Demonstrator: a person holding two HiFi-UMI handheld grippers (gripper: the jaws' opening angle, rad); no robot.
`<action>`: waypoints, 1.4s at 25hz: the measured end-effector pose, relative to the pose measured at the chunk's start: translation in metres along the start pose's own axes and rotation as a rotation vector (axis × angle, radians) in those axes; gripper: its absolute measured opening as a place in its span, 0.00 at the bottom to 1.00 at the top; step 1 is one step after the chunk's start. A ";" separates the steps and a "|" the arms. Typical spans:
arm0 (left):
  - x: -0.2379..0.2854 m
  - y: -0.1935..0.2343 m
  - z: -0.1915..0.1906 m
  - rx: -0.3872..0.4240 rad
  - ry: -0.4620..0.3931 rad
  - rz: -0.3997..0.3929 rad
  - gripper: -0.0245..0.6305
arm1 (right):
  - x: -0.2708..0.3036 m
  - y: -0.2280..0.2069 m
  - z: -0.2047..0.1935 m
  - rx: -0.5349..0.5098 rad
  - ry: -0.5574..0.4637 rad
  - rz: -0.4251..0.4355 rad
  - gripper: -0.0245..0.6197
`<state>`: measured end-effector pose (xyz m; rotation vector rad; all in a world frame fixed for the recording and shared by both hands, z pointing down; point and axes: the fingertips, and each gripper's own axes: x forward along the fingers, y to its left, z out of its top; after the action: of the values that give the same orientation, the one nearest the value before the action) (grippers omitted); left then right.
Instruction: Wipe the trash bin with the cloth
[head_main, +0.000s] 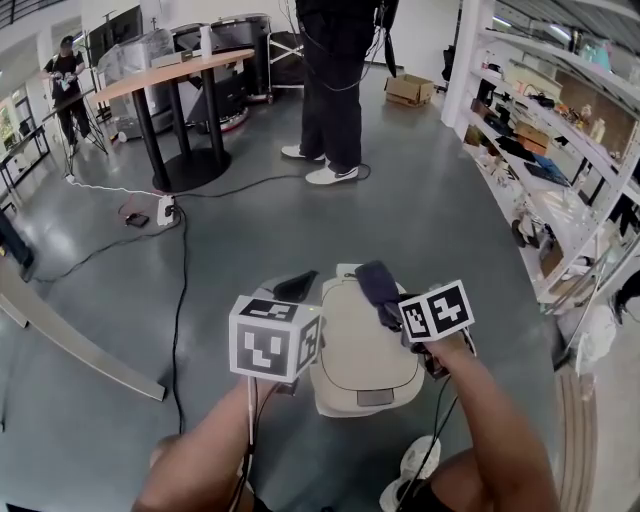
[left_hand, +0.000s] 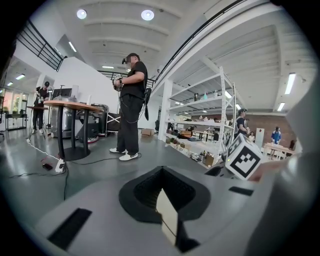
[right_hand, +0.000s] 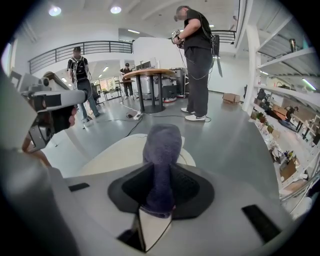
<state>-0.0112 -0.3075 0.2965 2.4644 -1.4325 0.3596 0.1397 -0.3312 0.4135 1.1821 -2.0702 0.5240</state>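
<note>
Cloth (right_hand: 161, 150) pinched in right tool (right_hand: 159, 197), over trash bin (head_main: 362, 350) | left tool (left_hand: 161, 192) closed, empty

The right hand-held gripper (head_main: 392, 315) pinches a dark cloth (head_main: 377, 283) over the cream trash bin (head_main: 360, 355); the left hand-held gripper (head_main: 293, 289) is beside the bin's left edge.

I see only the lid of the cream plastic trash bin (head_main: 355, 345); its walls are hidden beneath. The top edge cuts off the dark-trousered bystander (head_main: 333, 100).

Trash bin (head_main: 360, 350), cables (head_main: 180, 290) on floor (head_main: 400, 230)
</note>
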 end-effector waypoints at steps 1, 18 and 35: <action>0.000 -0.001 -0.001 0.003 0.002 -0.001 0.03 | 0.000 -0.001 -0.001 0.005 -0.001 -0.001 0.20; -0.009 0.003 -0.002 0.009 0.000 0.004 0.03 | -0.014 -0.027 -0.026 0.153 -0.021 -0.022 0.20; -0.031 -0.023 0.005 0.006 -0.032 -0.017 0.04 | -0.047 0.009 -0.013 0.138 -0.134 -0.014 0.20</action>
<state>-0.0051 -0.2734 0.2788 2.4969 -1.4239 0.3225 0.1532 -0.2905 0.3876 1.3426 -2.1653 0.6035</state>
